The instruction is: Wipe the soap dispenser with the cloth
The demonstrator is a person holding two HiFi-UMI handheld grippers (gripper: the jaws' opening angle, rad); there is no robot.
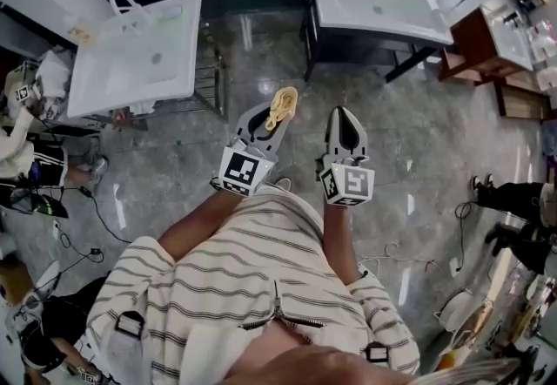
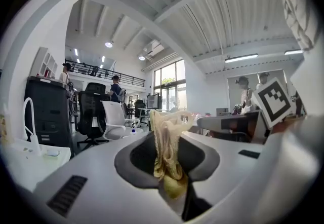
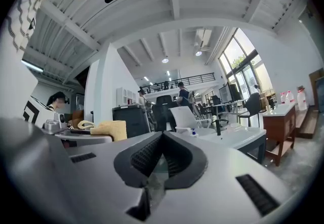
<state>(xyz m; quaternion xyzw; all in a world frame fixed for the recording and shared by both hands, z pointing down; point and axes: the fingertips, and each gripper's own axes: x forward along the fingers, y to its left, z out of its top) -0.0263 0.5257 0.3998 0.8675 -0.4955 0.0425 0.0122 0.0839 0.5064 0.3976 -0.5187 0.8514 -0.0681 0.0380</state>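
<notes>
Over the floor, left gripper jaws pinch cloth lengthwise, pointing forward; right gripper jaws closed.

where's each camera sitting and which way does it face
Head view: on the head, steeply down at the floor; striped shirt, arms, left gripper and right gripper.
Left gripper view: on that gripper, level along jaws shut on the cloth; sleeve top right.
Right gripper view: on that gripper, level along shut empty jaws; sleeve top left.
Shared: the cloth, all three.
</notes>
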